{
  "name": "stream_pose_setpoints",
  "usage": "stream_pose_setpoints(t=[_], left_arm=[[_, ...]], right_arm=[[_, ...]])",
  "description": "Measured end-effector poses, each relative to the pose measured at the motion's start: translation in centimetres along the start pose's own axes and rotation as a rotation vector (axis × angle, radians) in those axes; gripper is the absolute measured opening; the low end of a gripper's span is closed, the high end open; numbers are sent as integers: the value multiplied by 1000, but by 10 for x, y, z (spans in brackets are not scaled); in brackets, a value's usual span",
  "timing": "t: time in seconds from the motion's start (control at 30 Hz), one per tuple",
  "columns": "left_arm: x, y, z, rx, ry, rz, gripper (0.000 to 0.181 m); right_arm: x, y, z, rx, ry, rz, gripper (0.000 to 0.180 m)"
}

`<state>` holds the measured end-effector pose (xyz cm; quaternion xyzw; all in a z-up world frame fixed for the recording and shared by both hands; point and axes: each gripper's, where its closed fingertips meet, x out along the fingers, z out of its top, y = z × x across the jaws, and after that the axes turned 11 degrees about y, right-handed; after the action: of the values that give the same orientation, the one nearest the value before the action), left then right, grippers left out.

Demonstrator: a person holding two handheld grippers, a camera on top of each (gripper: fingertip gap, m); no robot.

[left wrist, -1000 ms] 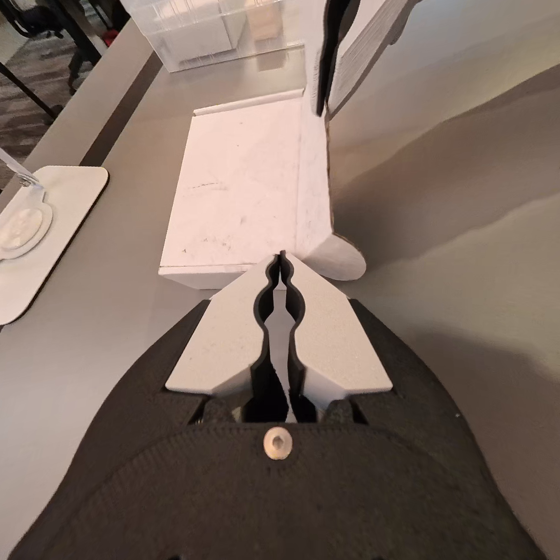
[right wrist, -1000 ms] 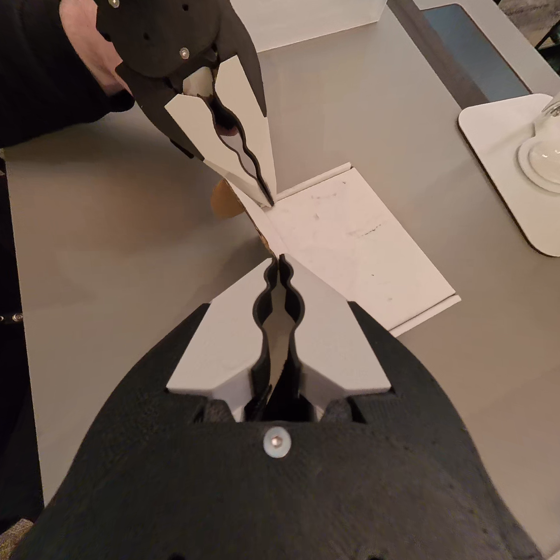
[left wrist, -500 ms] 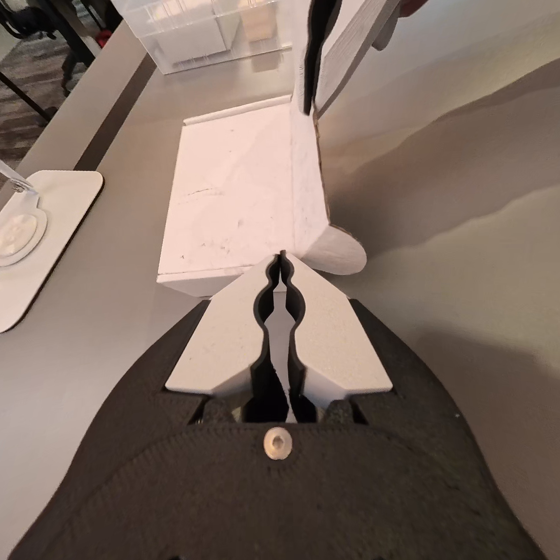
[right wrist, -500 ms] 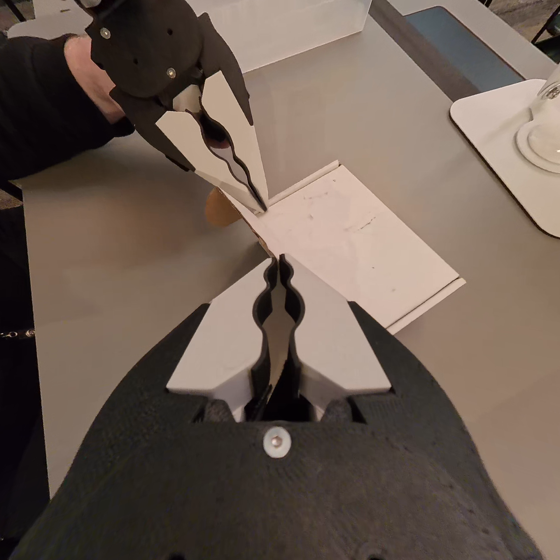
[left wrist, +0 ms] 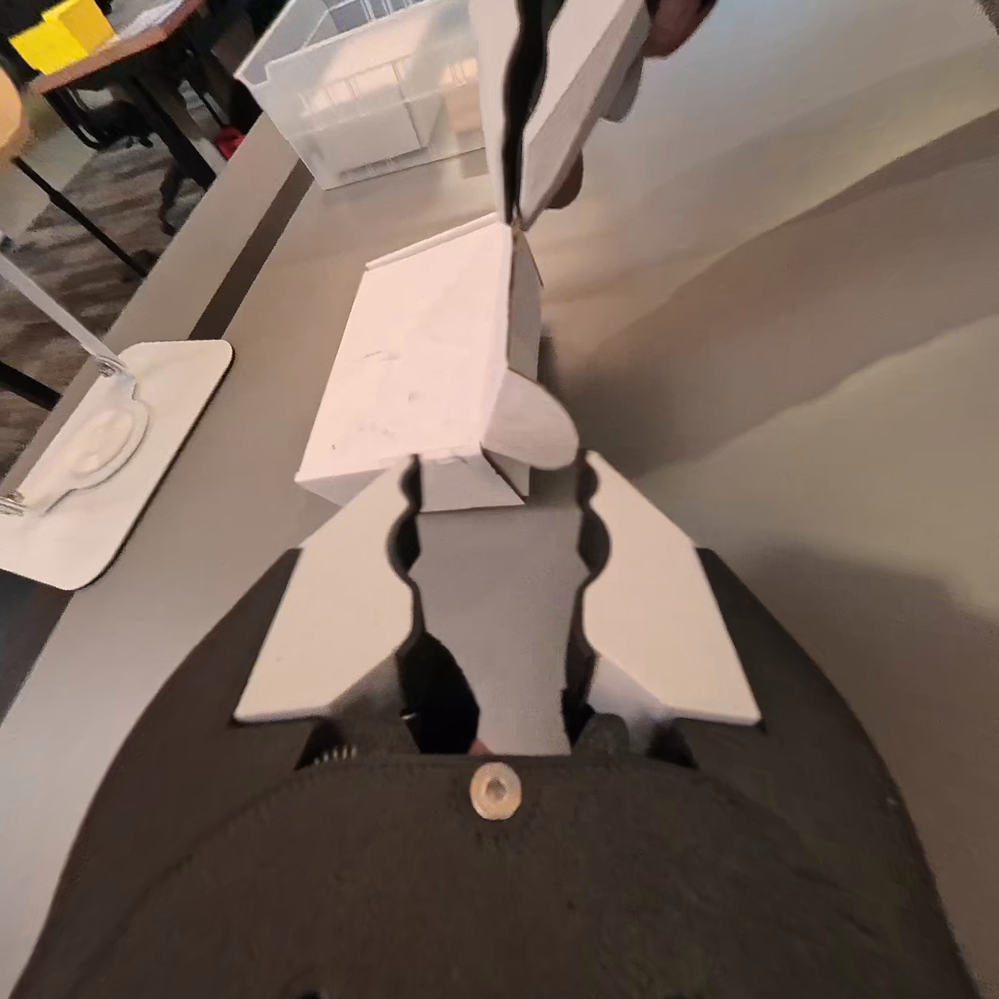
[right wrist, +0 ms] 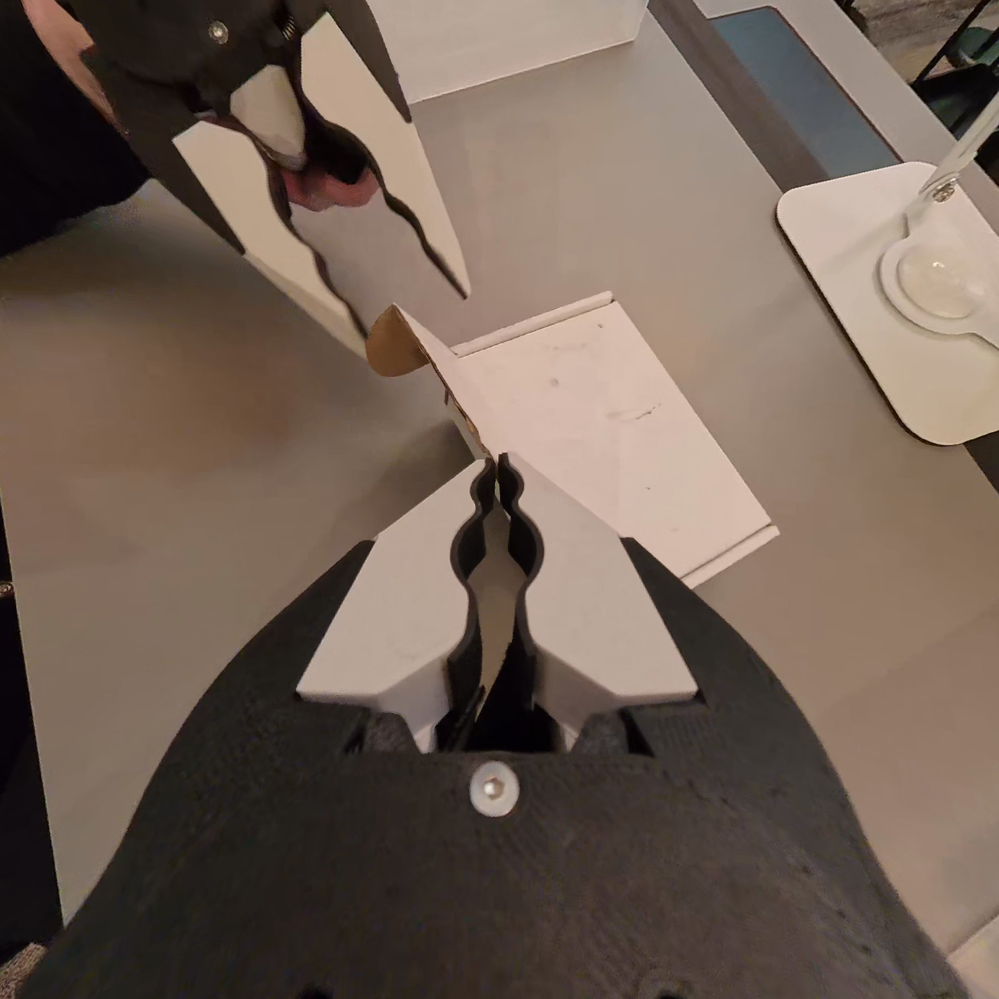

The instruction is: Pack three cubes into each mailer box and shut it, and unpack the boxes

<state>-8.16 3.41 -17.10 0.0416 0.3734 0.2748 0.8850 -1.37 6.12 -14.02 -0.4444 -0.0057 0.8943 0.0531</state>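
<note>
White left hand-held gripper [left wrist: 500, 475] newly parted.

Office-like room: grey table [left wrist: 757, 378], clear bin [left wrist: 367, 97], carpet [left wrist: 81, 216], desks beyond.

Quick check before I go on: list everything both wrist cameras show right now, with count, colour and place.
mailer box: one, white, mid table, lid down, front flap lifted, brown inside.
clear bin: one, transparent, far table end.
stand base: one, white board with a clear mount, beside the box.
table: one, grey.
yellow boxes: some, yellow, on a distant table.
cubes: none visible.
left gripper: white fingers, black body, open, just off the flap's rounded end.
right gripper: same colours, shut on the flap's other end.
</note>
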Motion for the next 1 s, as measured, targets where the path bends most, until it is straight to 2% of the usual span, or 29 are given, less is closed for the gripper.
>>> stream_pose_setpoints(t=[0.03,0.13,0.23,0.33,0.4,0.47,0.5,0.6,0.67,0.83,1.0], left_arm=[[2,-5,-3,33,12,-5,68],[15,-6,-6,84,40,29,85],[23,-1,9,123,-11,91,61],[35,-12,10,176,21,68,37],[38,-9,12,147,16,73,37],[39,-9,13,133,24,57,37],[38,-9,15,114,18,42,36],[35,-9,22,14,-13,-25,36],[33,-8,27,-37,-28,-60,36],[36,-9,32,-115,-8,-124,36],[37,-8,37,-167,-11,-163,36]], right_arm=[[0,1,1,-4,-3,6,0],[3,4,1,-17,4,23,0],[7,10,0,-45,10,33,0],[8,5,-3,-74,14,-27,0],[6,1,-6,-111,11,-103,0],[2,3,-9,-123,-9,-162,29],[-3,5,-10,-134,-30,-187,36],[-6,27,-26,-305,-5,-235,41],[10,43,-41,-407,51,-229,41],[38,14,-39,-473,79,-470,63],[48,-2,-38,-532,118,-569,62]])
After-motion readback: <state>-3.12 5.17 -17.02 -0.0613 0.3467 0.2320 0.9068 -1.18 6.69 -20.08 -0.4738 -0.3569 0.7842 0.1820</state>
